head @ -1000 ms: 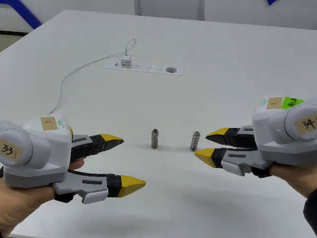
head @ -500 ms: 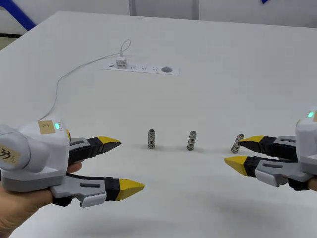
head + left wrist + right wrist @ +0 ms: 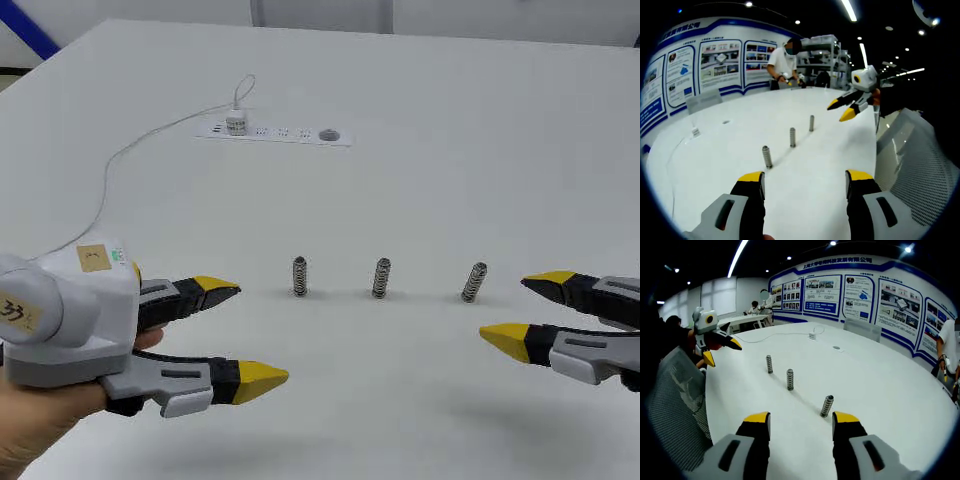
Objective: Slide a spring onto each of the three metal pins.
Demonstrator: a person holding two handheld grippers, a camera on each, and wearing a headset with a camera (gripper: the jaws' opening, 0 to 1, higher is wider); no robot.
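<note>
White table [image 3: 450, 150]: left hand-held gripper [image 3: 262, 333], right hand-held gripper [image 3: 502, 308], jaws spread (springs [image 3: 381, 278] untouched).

Right gripper [image 3: 503, 307] body beyond the head view's right edge; pins within springs [image 3: 381, 278] indistinct.

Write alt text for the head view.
Three springs stand in a row on a white table: left spring, middle spring, right spring. The open left tool and open right tool hover either side, holding nothing. A power strip lies behind.
</note>
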